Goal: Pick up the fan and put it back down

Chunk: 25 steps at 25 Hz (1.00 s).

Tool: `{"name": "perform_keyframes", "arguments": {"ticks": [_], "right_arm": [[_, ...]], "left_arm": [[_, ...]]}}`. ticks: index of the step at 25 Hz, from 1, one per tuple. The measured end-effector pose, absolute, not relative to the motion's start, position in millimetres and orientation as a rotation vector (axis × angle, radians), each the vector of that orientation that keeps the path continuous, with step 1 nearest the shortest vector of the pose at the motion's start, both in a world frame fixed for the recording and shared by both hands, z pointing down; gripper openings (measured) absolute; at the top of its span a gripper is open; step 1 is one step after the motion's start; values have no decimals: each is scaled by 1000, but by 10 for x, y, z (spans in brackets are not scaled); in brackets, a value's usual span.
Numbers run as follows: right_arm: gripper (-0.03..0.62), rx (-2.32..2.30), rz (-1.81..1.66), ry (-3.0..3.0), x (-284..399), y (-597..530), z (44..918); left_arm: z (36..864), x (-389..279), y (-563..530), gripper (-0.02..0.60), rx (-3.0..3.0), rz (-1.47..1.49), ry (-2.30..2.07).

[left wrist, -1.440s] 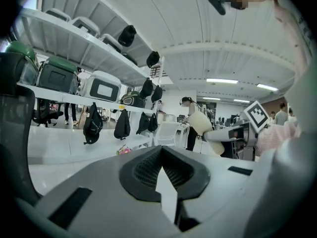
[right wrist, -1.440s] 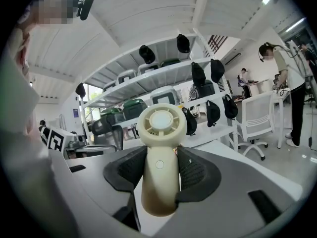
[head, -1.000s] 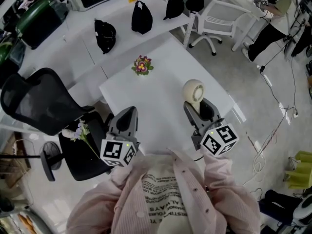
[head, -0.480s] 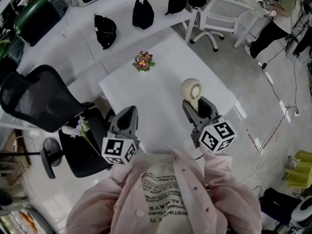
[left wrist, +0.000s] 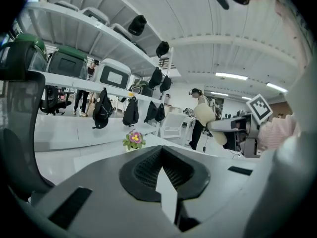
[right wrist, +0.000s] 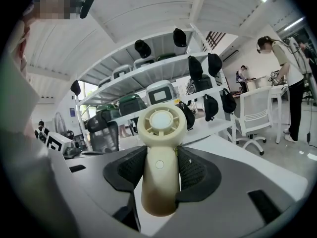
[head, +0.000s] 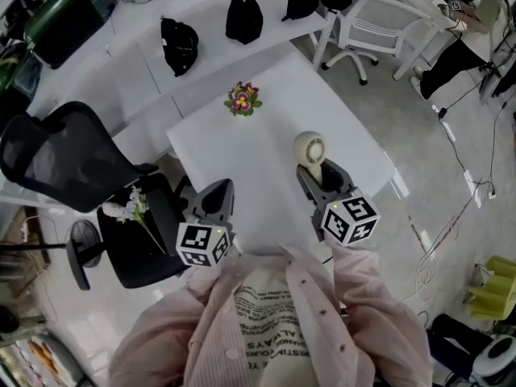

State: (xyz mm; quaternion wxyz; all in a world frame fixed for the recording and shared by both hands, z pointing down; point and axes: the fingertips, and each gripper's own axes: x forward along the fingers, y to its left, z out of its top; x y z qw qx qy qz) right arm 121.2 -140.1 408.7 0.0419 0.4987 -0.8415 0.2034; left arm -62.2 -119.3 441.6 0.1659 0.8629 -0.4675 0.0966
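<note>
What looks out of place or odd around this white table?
Nothing looks spilled or broken. One oddity: a sprig of flowers lies on the seat of the black chair left of the table, not with the potted flowers on it. The fan is simply held in the right gripper.

Overhead — two low views (table (head: 258, 160) shared)

One cream fan (head: 310, 149), two grippers (left gripper (head: 218, 190), right gripper (head: 321, 174)), one potted flower (head: 243, 99), four black bags (head: 179, 45), one white chair (head: 372, 29), one white table (head: 242, 160).
</note>
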Motion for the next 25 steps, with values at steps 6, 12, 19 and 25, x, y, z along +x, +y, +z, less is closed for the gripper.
{"name": "perform_keyframes", "arguments": {"ticks": [6,12,19,25], "right_arm": [[183,1484,688,-2513,1096,-1541,4463],[183,1433,734,-2436,922,-1669,4894],[183,1332,779,-2331,702,-1715,5514],[183,1268,816,-2230,643,-1689,5973]], "left_arm": [[4817,-596,-1238,2,2392,352,-1283],[5155,-572,-1261,2,2321,406,-1245],[5552,-513,-1308,2,2255,486,-1203],[5892,-466,-1295,2,2198,571,-1163]]}}
